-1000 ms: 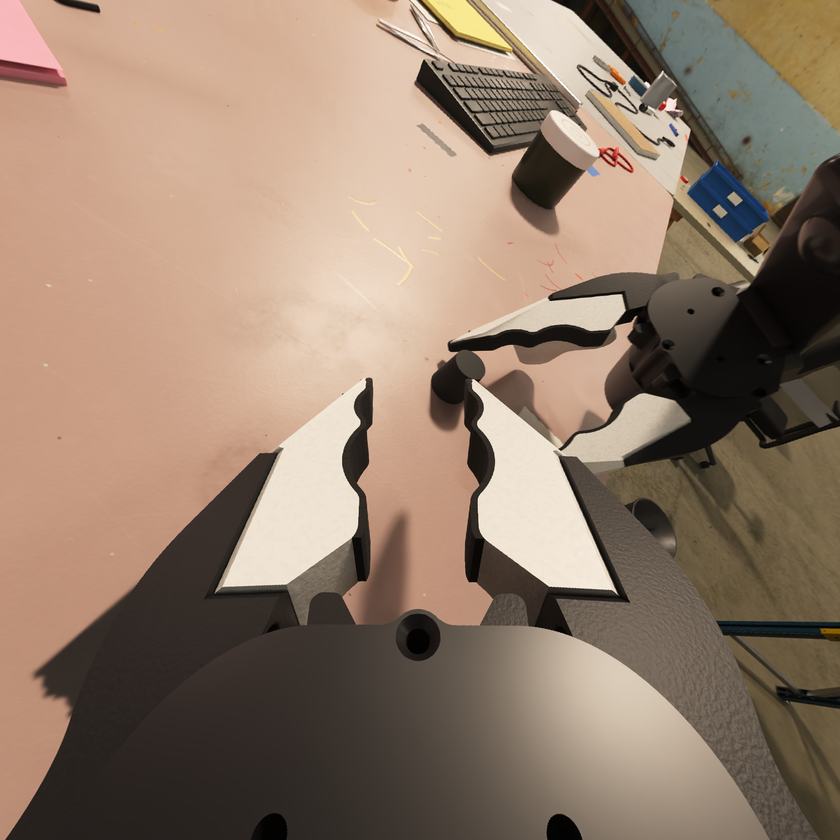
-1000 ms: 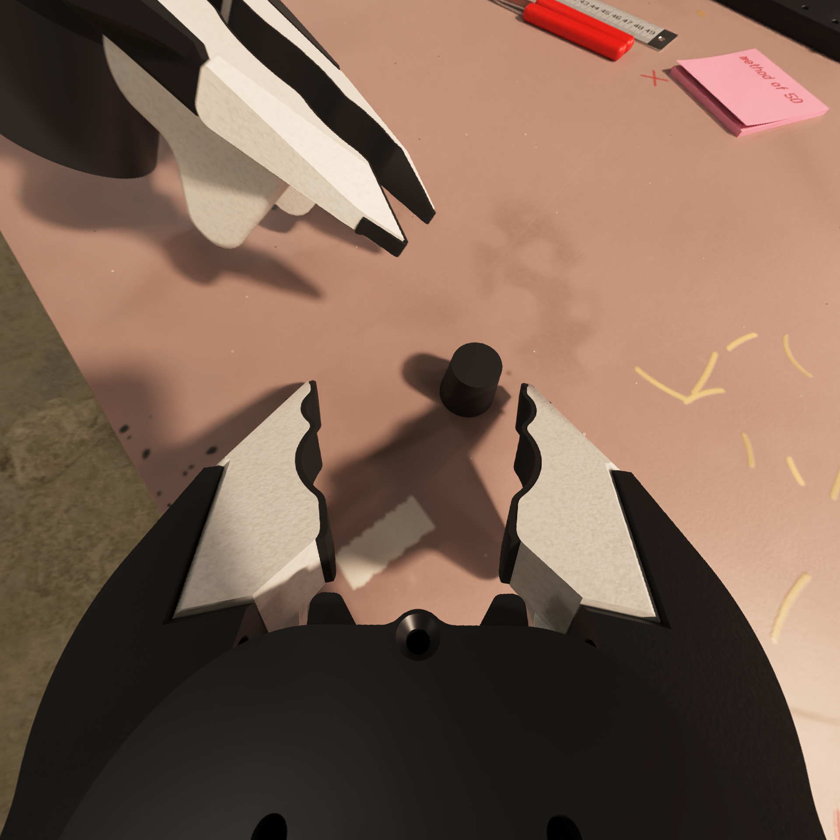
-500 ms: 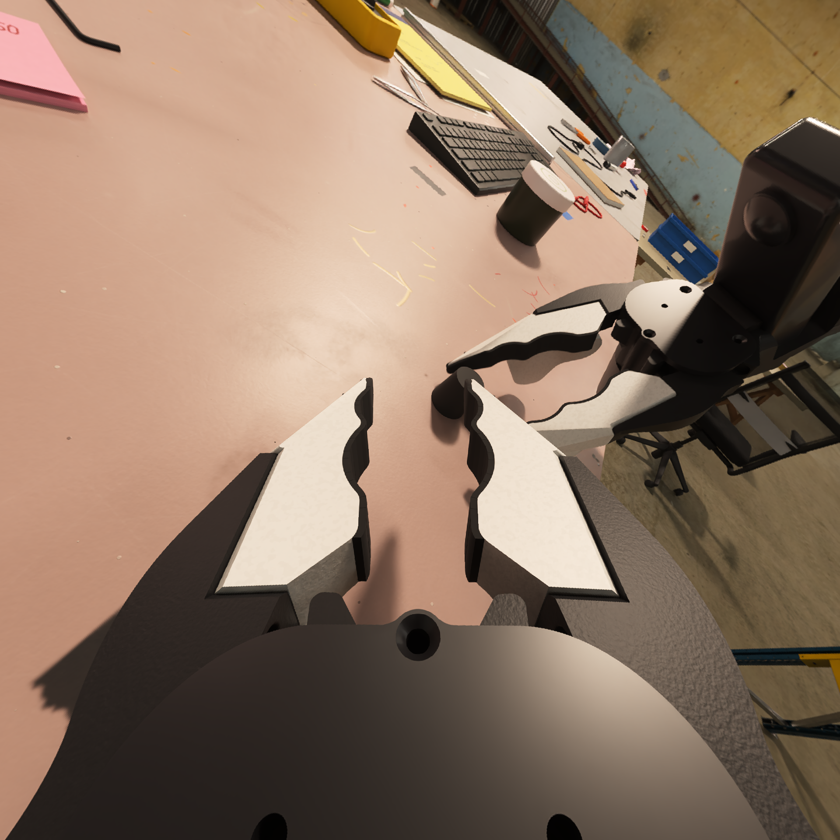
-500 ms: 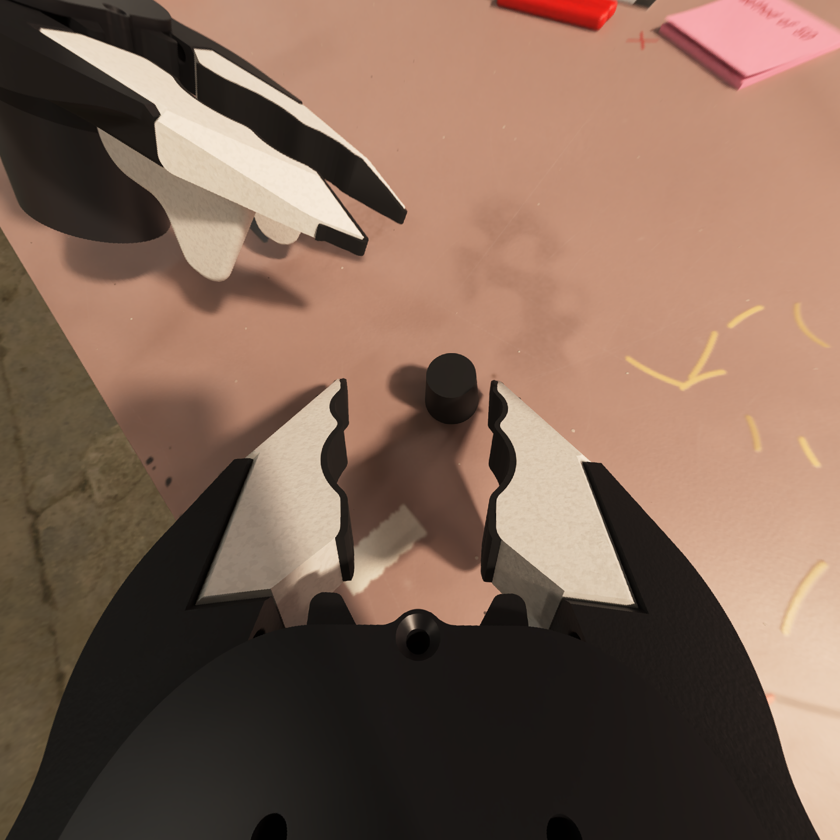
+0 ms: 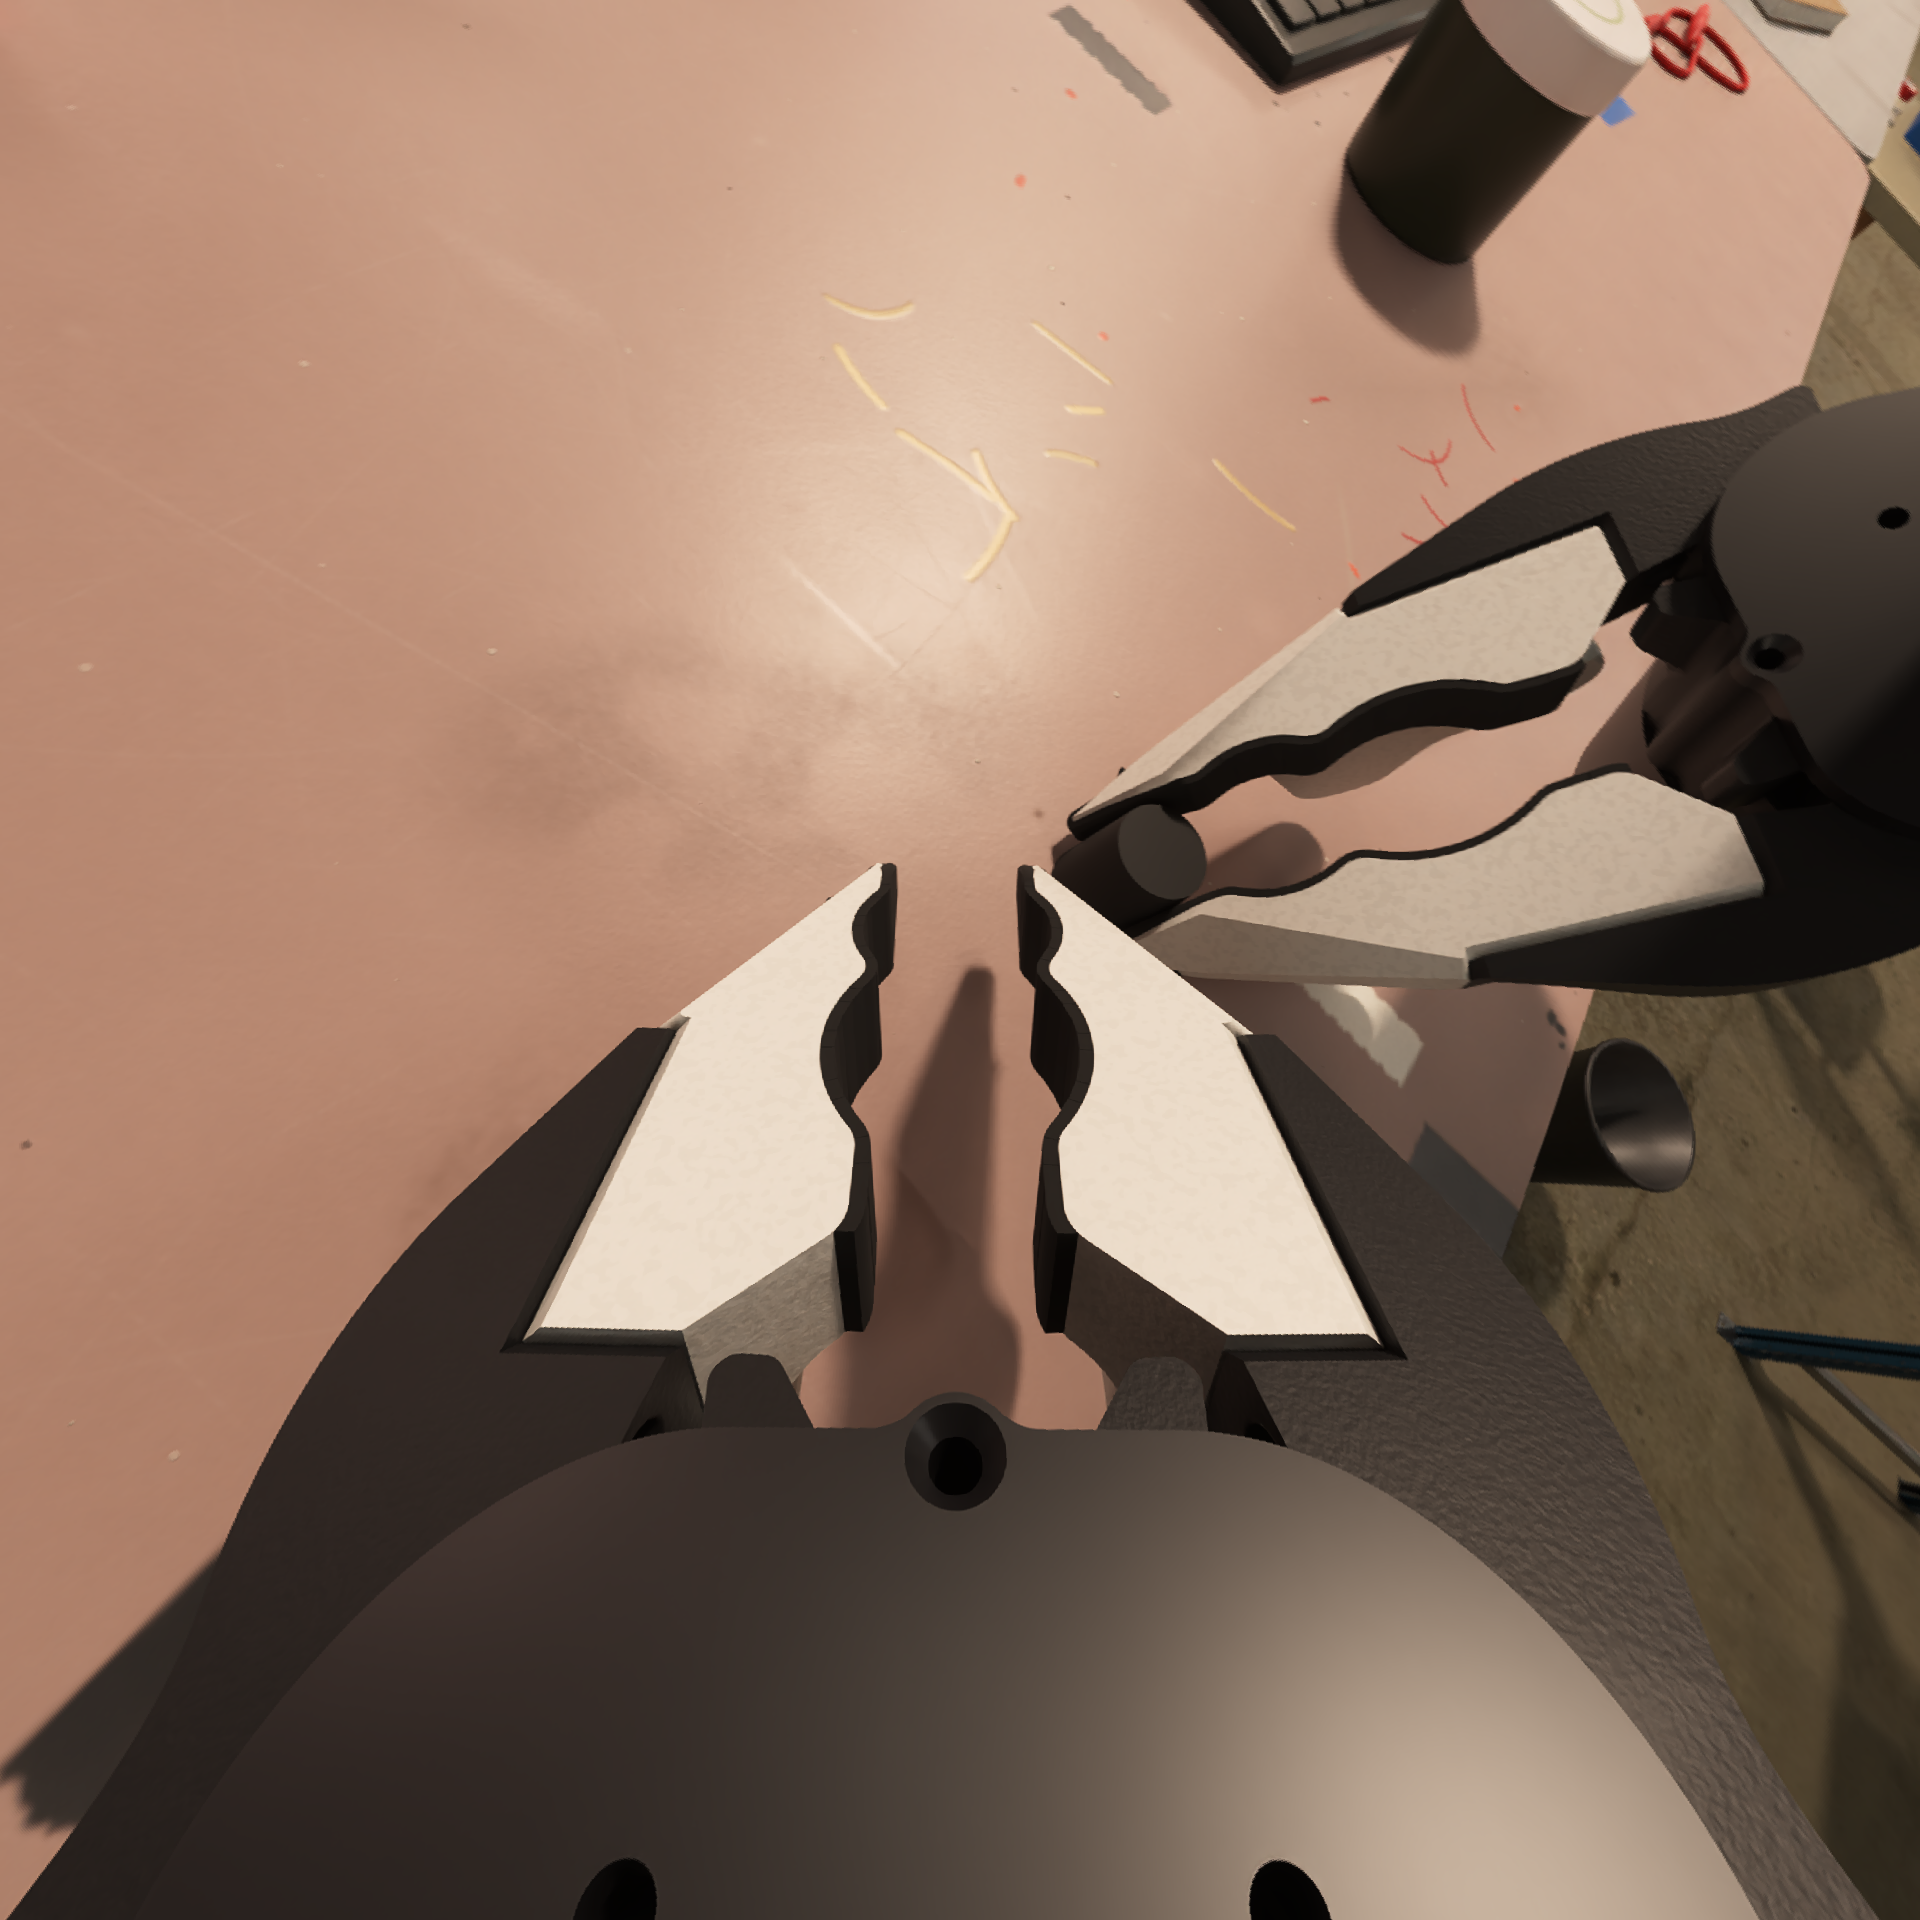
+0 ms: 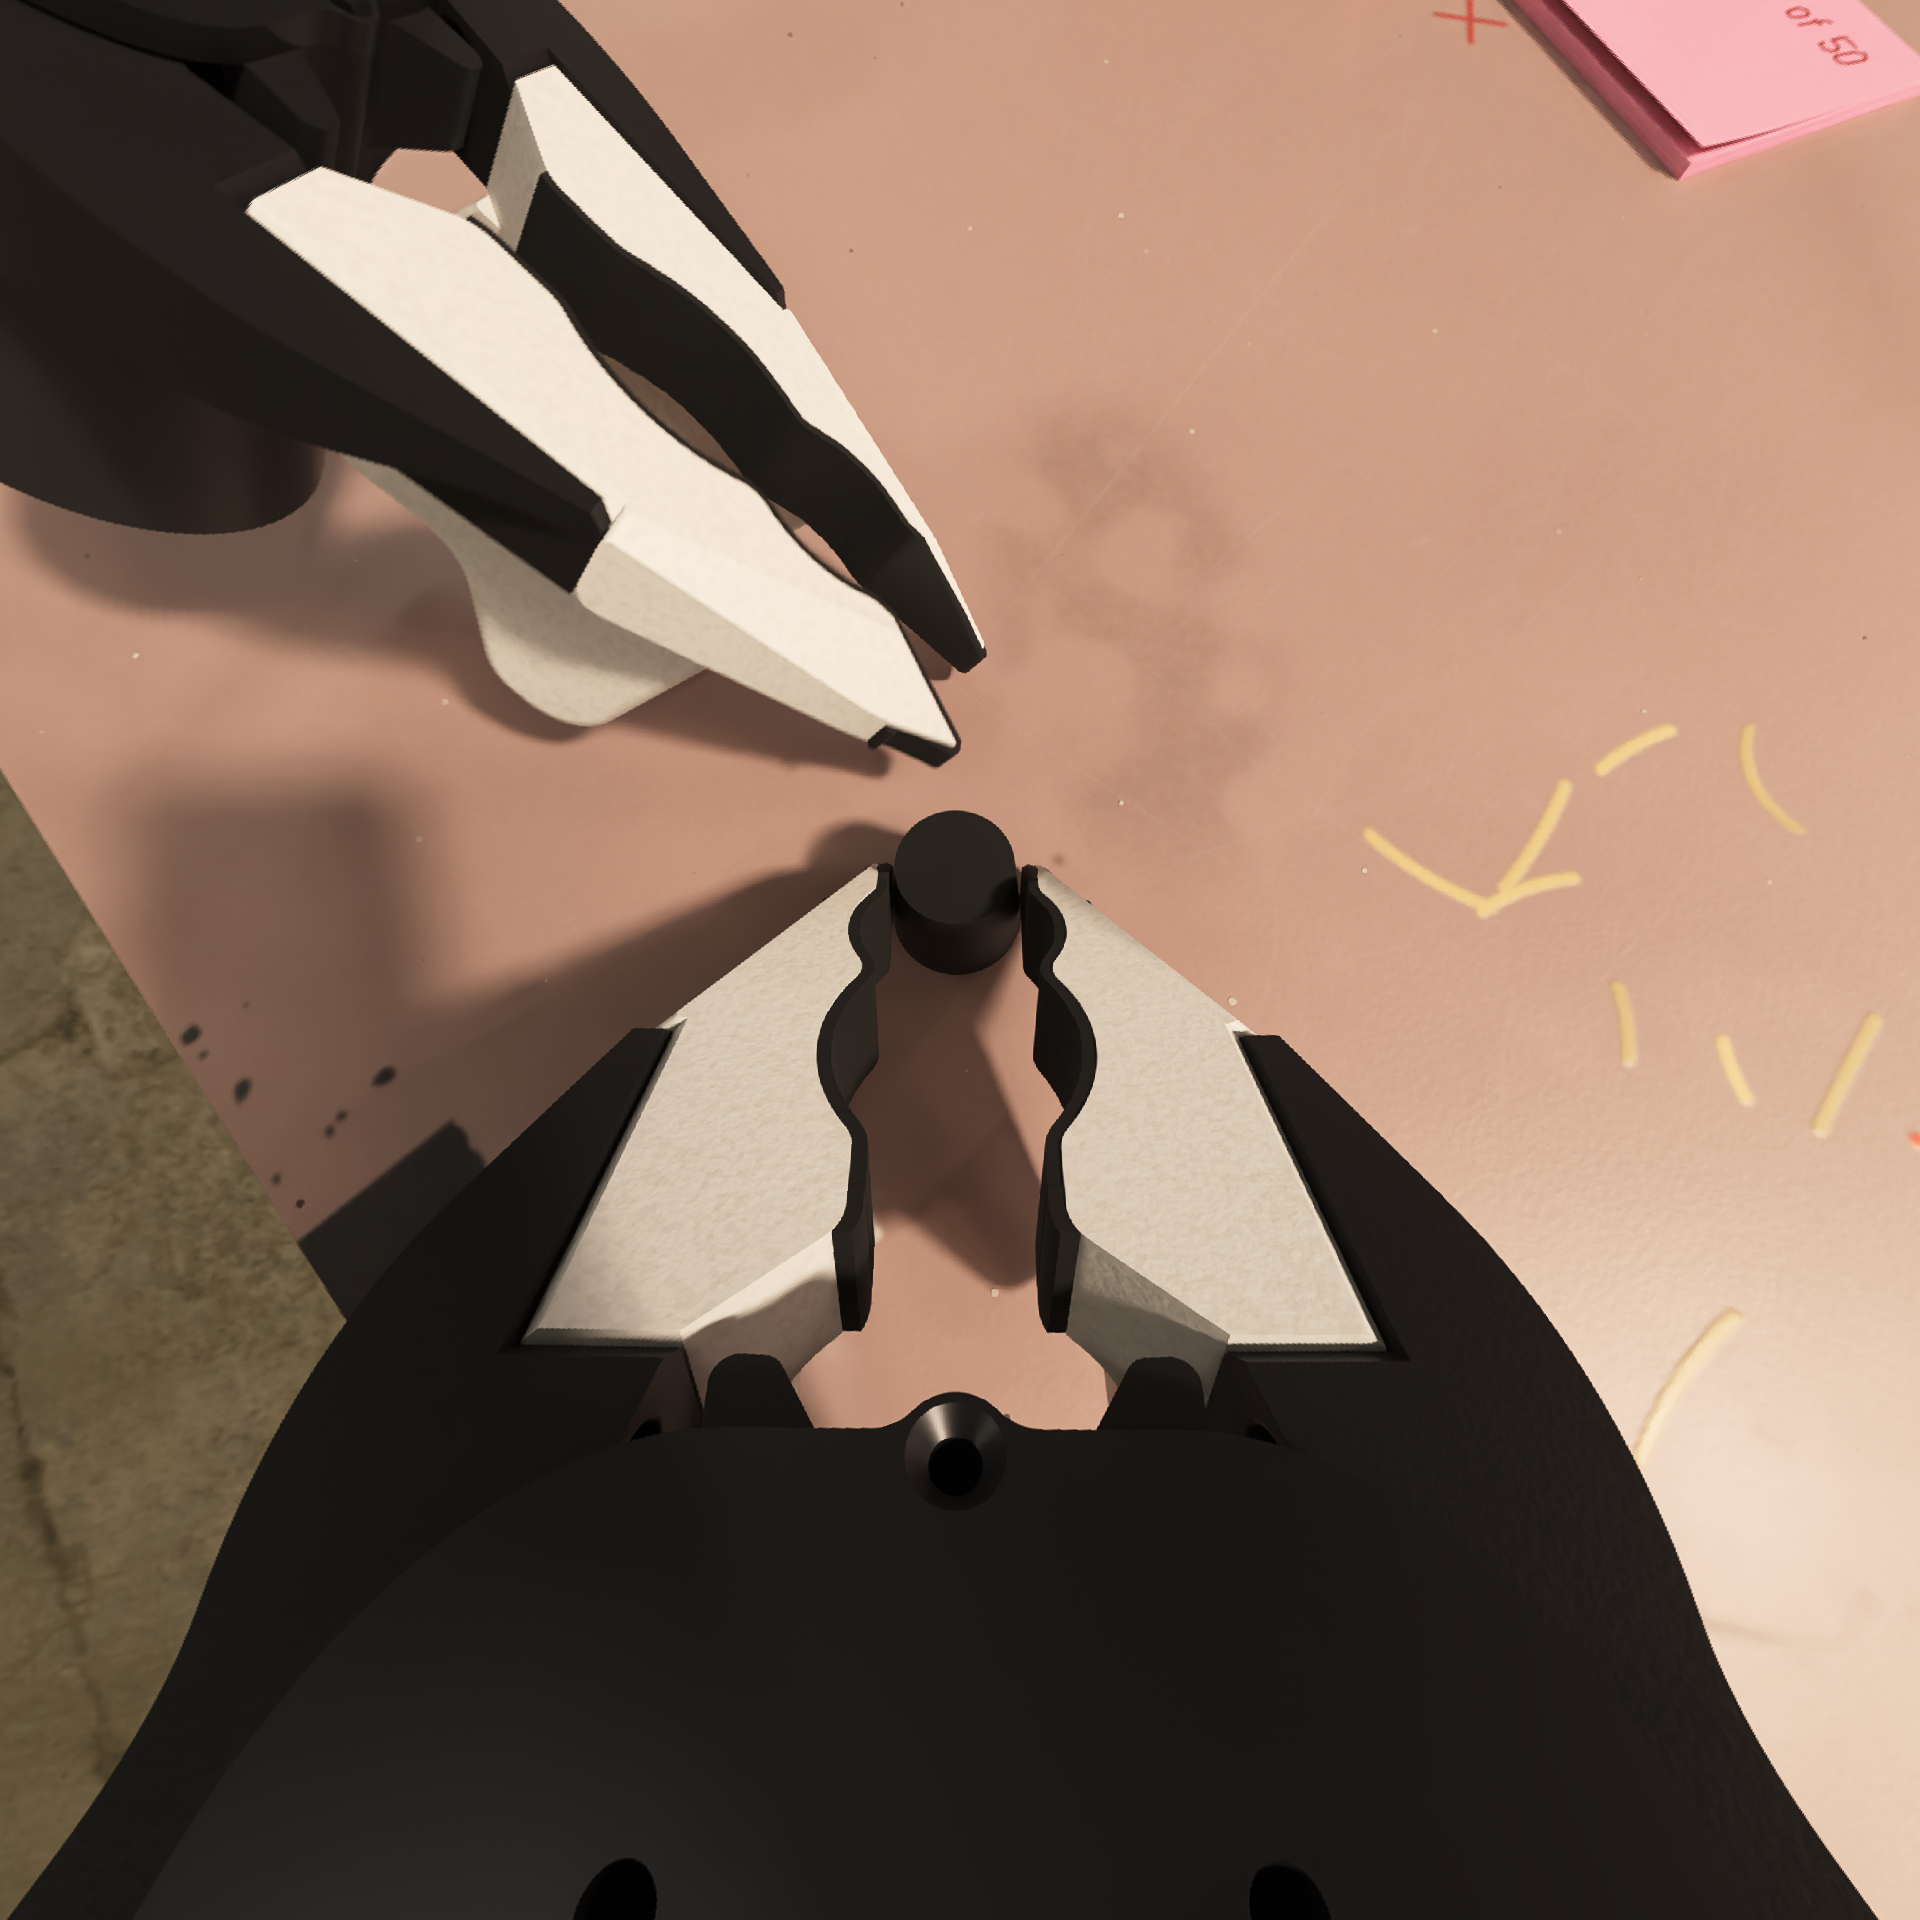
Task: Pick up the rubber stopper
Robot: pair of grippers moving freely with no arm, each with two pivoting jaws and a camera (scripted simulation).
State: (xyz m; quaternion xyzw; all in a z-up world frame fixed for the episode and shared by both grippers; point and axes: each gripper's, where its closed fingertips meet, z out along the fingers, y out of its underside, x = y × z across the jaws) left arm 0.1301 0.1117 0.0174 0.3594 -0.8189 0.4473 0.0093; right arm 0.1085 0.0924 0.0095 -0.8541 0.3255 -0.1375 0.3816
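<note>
The rubber stopper (image 6: 954,862) is a small black cylinder standing upright on the pink table (image 6: 1351,520), close to its edge. My right gripper (image 6: 954,883) is shut on it, with both fingertips pressed against its sides. In the left wrist view the stopper (image 5: 1158,857) sits between the tips of the right gripper (image 5: 1117,883). My left gripper (image 5: 956,878) is empty, its jaws a narrow gap apart, with its tips just left of the stopper. It also shows in the right wrist view (image 6: 966,701), pointing at the stopper from the upper left.
A black canister with a white lid (image 5: 1475,135) stands far right, with a keyboard (image 5: 1309,21) and red scissors (image 5: 1694,47) behind it. A pink note pad (image 6: 1766,83) lies far right. A white scrap (image 5: 1361,1023) lies near the table edge, the floor (image 6: 104,1039) beyond.
My right gripper moved forward around the stopper and closed on it. My left gripper's jaws narrowed and it tilted down toward the table, its tips now beside the stopper.
</note>
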